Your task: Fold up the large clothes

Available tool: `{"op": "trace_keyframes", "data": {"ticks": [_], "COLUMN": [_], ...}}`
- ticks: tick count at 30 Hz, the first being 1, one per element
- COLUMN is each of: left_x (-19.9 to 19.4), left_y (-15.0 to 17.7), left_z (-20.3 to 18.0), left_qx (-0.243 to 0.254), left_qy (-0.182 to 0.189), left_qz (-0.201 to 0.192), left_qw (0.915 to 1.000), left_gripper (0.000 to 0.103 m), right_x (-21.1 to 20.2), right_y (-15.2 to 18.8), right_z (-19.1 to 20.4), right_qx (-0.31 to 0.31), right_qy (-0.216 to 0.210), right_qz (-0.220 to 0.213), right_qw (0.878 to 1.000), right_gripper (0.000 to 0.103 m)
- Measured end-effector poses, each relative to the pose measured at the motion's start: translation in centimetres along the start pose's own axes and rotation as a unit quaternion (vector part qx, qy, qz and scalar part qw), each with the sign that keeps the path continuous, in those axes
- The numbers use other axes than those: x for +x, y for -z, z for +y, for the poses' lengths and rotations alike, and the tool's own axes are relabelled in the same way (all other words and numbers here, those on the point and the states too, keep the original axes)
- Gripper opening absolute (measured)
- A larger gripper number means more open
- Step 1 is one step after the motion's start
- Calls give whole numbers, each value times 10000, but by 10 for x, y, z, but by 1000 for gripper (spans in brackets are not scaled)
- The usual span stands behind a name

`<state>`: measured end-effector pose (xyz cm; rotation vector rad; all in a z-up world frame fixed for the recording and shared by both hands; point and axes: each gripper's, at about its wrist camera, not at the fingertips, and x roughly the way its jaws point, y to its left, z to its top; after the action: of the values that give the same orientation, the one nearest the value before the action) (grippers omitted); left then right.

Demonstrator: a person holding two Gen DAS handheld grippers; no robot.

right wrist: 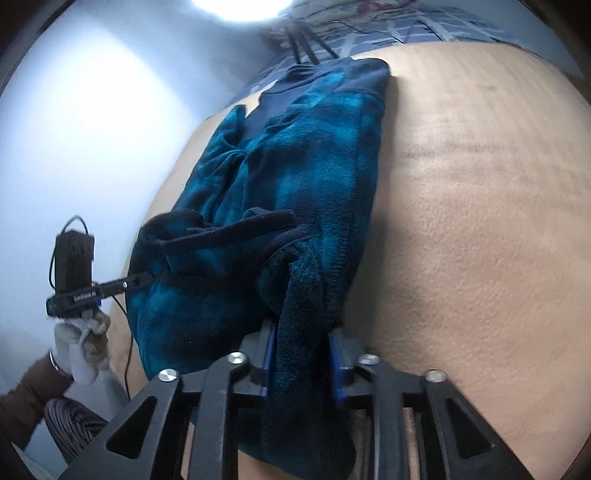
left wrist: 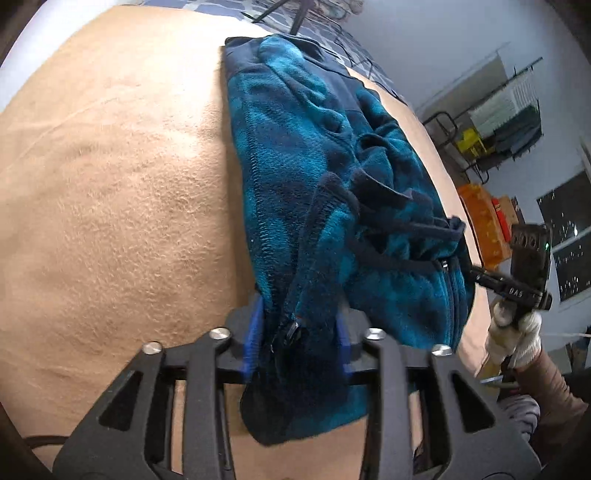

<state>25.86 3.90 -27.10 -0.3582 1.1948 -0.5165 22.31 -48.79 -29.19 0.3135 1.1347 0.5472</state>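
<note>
Tan bedding [left wrist: 122,192] fills both views, and on it I see the teal fleece [left wrist: 314,166], folded into a long strip running away from me toward the patterned blanket [right wrist: 424,26]. My left gripper [left wrist: 299,332] is clamped on one near corner by the zipper [left wrist: 295,328]; my right gripper [right wrist: 301,354] pinches the other near edge. Each hand [right wrist: 83,350] wears a white glove. Shelving [left wrist: 506,110] stands by the wall.

Fleece jacket on the bed cover

The jacket [left wrist: 314,206] runs from 6 toward 12 o'clock on the cover [left wrist: 122,192]; shelving [left wrist: 506,110], apparently, at 2.
</note>
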Motion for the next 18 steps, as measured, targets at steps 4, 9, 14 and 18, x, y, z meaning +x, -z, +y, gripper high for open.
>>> {"op": "trace_keyframes", "data": {"ticks": [4, 9, 14, 18], "left_x": [-27, -28, 15, 54], "left_y": [-15, -76, -141, -171], "left_z": [-6, -8, 14, 17], "left_qx": [224, 500, 314, 393], "left_qy": [249, -185, -554, -711], "left_qz": [-328, -702, -861, -837], "left_qw": [9989, 9961, 9943, 9932], "left_gripper": [42, 42, 42, 42], "right_x": [-36, -44, 8, 38], "right_y": [-13, -59, -115, -143], "right_z": [12, 15, 15, 13], "right_qx": [-426, -568, -946, -1017], "right_qy": [157, 257, 750, 919], "right_qz": [-479, -1035, -1050, -1088], "right_qw": [9978, 9927, 9871, 9846], "right_gripper": [38, 34, 32, 32]}}
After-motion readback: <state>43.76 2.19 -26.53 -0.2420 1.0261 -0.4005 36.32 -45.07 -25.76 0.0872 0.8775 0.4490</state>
